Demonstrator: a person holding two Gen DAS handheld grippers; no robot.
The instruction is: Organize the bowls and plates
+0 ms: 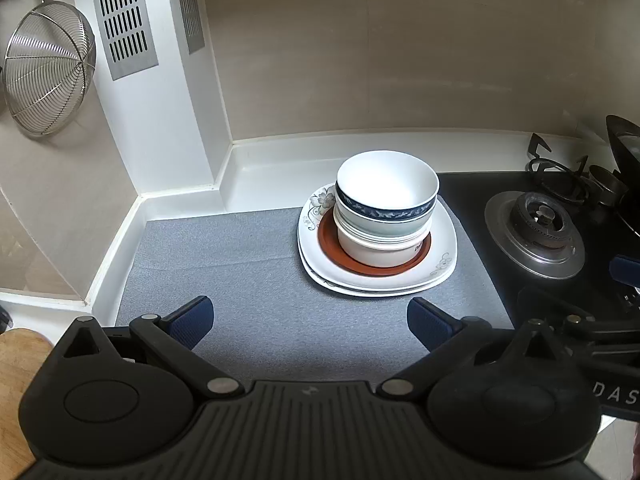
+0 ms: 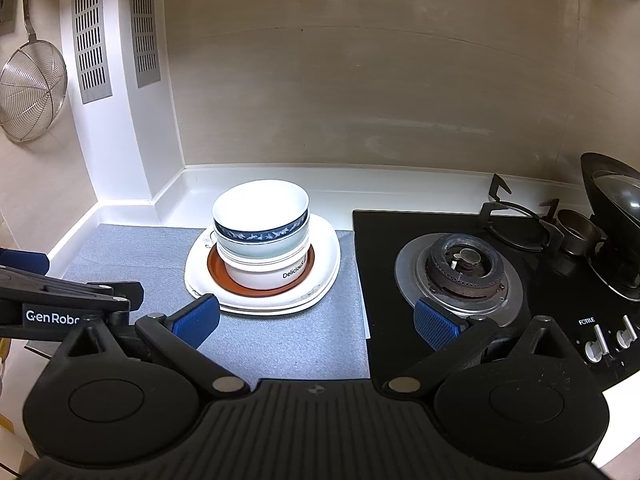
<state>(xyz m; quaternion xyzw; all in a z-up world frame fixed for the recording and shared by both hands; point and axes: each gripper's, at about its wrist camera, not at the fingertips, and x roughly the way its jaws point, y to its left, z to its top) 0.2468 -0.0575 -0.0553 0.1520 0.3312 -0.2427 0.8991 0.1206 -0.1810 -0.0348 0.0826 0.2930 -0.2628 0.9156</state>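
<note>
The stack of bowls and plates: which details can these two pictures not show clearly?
- Bowl count: middle bowls nest, only rims show, both views.
- Lettering on bottom bowl: partly turned away, right wrist view.
- Square plates: number unclear, edges overlap.
- Brown plate: centre covered by bowls.

Bowls (image 1: 386, 200) on plates (image 1: 440, 240), left of stove (image 1: 536, 232).

Both grippers hang side by side, level and pointing forward. The left gripper (image 1: 310, 322) has its blue-padded fingers (image 1: 192, 320) spread wide with nothing between them. The right gripper (image 2: 318, 320) matches it, jaws apart and empty.
</note>
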